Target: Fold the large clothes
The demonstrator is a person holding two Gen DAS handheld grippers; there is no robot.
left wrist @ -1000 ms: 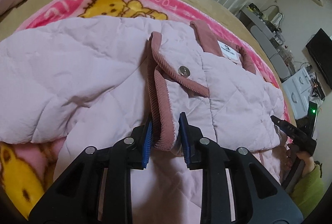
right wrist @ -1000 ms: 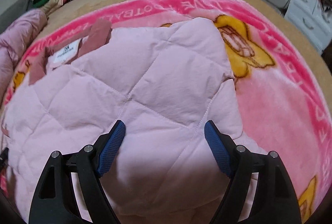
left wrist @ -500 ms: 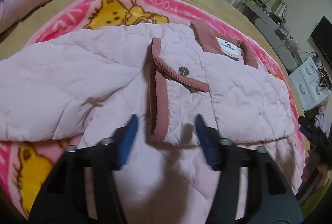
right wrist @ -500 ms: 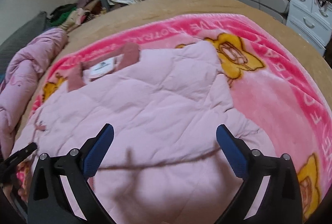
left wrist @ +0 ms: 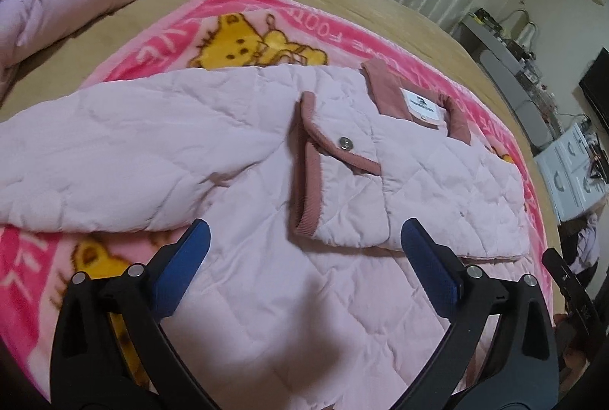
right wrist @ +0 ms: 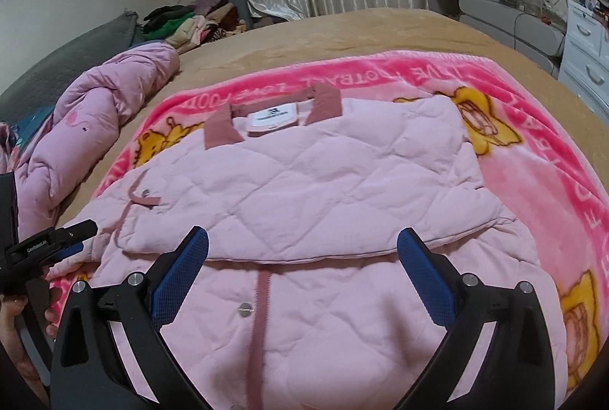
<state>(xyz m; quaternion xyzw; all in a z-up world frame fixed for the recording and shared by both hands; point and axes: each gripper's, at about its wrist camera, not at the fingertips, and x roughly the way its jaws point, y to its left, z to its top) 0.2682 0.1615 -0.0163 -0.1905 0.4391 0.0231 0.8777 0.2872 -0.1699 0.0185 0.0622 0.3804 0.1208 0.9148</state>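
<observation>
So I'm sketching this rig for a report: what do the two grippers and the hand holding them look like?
Both the left gripper and right gripper have glossy black plastic fingers with silver rivets and textured blue pads. Seen from the right wrist, the left one bears small white lettering, and a bare hand grips it. No cables visible.

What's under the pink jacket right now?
The pink cartoon blanket lies under the quilted jacket, showing around its edges, on the tan bed cover. Whatever is beneath the jacket's middle is covered.
</observation>
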